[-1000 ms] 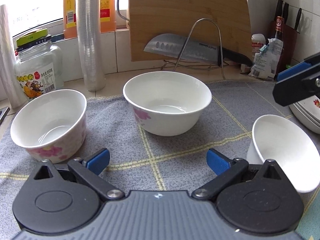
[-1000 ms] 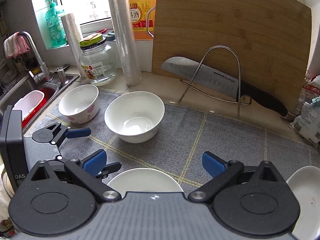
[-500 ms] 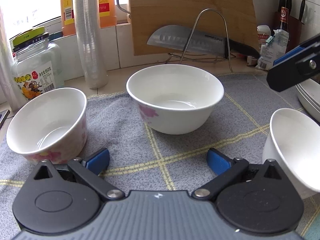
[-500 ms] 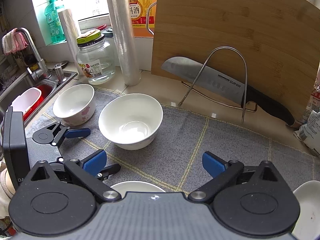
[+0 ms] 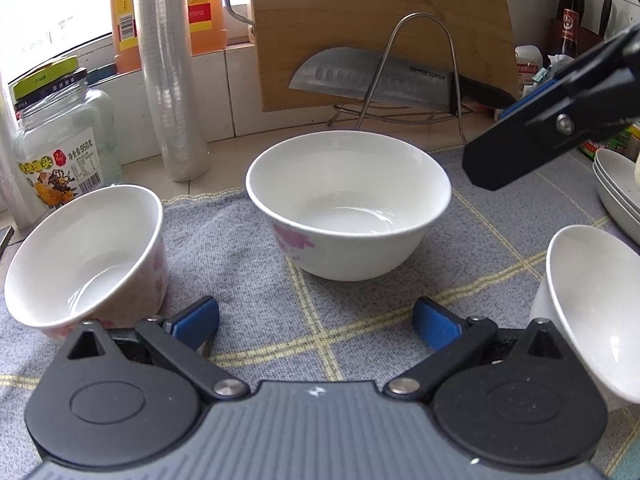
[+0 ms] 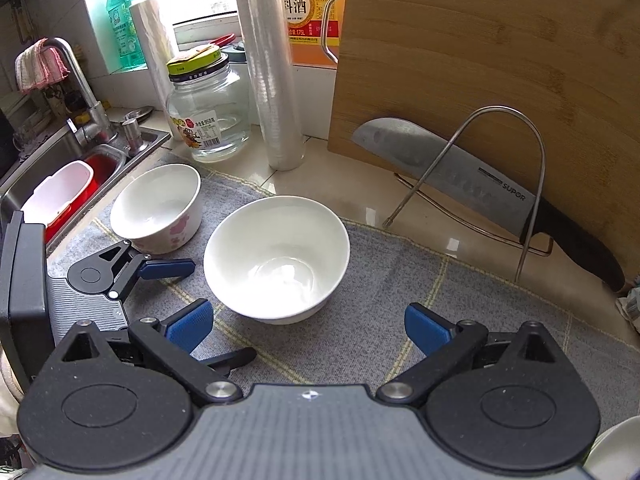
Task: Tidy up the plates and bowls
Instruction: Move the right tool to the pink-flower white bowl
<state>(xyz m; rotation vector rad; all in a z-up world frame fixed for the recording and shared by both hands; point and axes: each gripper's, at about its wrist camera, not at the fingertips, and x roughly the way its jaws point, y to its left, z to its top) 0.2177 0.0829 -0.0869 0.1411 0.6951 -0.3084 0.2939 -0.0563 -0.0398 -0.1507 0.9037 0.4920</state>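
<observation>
Three white bowls are shown standing on a grey checked cloth [image 5: 248,248] spread over the desk [image 6: 352,196]. The middle bowl [image 5: 348,204], marked with a pink flower on its wall, is seen directly ahead of the left tongs [image 5: 316,318], whose blue-tipped fingers are spread wide with nothing between them. A smaller flowered bowl [image 5: 86,256] is placed to the left, close beside the left finger, and a plain bowl [image 5: 592,300] is seen at the right edge, tilted in the fisheye view. A stack of white plates [image 5: 616,188] is visible at the far right, beyond the cloth's yellow line.

In the right wrist view the right tongs [image 6: 308,326] are likewise held spread and unloaded, with the middle bowl [image 6: 276,264] just ahead of the fingers. The left tongs [image 6: 168,268] are seen at the left, low over the cloth between the two flowered bowls.

Behind the cloth, a cutting board [image 6: 492,80] is leaned upright, with a knife [image 6: 460,184] resting in a wire rack [image 6: 500,168] before it. A glass jar [image 6: 206,116] and a roll of plastic wrap [image 6: 268,68] are stood near the sink [image 6: 48,160].
</observation>
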